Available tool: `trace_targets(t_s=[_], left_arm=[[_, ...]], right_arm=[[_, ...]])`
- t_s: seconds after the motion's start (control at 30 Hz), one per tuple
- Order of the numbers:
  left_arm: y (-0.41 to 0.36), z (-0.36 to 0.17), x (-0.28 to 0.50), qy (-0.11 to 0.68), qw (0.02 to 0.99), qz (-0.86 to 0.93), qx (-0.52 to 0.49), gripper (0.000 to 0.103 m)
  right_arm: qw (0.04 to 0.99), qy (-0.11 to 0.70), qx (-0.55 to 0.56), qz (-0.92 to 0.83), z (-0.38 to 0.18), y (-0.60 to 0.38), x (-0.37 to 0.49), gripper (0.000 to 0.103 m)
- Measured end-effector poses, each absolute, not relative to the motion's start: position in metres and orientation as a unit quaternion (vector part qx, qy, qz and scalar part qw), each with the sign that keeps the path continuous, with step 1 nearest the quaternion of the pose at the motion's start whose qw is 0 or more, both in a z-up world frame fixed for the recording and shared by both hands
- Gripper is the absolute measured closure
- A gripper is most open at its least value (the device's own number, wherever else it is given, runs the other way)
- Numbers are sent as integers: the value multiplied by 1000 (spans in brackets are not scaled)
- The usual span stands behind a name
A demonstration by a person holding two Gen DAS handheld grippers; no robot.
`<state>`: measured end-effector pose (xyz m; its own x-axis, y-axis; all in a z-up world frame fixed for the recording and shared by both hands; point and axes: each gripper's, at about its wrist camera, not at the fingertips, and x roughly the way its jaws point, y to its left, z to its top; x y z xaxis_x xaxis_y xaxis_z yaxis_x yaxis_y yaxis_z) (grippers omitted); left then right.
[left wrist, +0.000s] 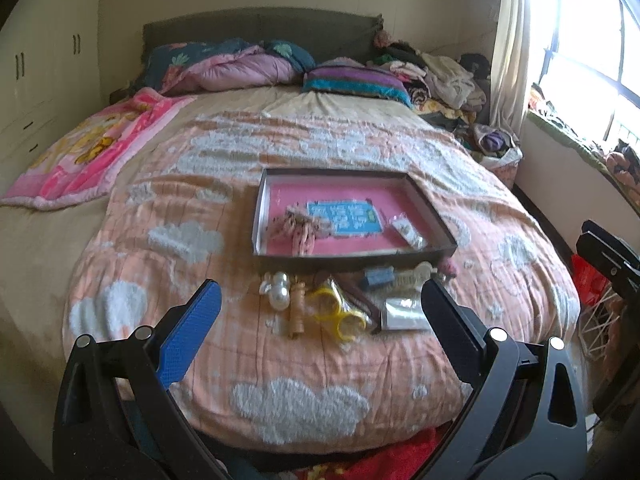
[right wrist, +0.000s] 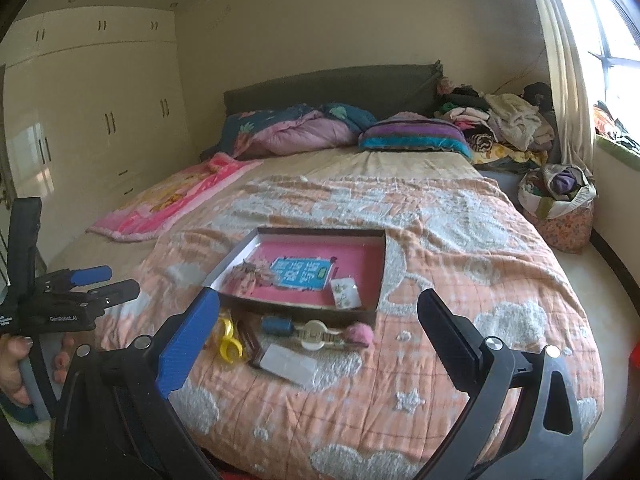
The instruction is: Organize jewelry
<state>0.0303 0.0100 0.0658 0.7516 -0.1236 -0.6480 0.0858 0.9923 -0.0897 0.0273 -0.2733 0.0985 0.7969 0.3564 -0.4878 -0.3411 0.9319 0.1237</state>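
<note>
Left hand-held gripper (left wrist: 320,300): fingers spread wide, holding nothing, hovering short of the bed's (left wrist: 132,264) near edge. Ahead of it and between its fingers lies the loose jewelry, in a row just in front of the tray's (left wrist: 432,216) near wall, probably set there for sorting into it. From left to right: pearl cluster (left wrist: 278,289); tan pendant piece (left wrist: 297,312), long axis pointing away from the gripper; yellow rings (left wrist: 340,312); blue clip (left wrist: 378,278); clear packet (left wrist: 404,312). Beyond the row, the tray sits long side across, already holding a beaded bundle (left wrist: 304,228), a blue card (left wrist: 344,217) and a small packet (left wrist: 408,232).

Right hand-held gripper (right wrist: 318,308): also wide and empty, the same row ahead between its fingers; the white hair clip (right wrist: 320,334) lies crosswise.
</note>
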Motion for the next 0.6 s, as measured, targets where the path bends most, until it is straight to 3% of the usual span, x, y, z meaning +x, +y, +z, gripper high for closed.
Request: trace_targets(t_s=[0.6], left_arm=[[7,7,22,418,905,-71,-28,10]], right_arm=[[928,315,1,198,58,-260,26,4]])
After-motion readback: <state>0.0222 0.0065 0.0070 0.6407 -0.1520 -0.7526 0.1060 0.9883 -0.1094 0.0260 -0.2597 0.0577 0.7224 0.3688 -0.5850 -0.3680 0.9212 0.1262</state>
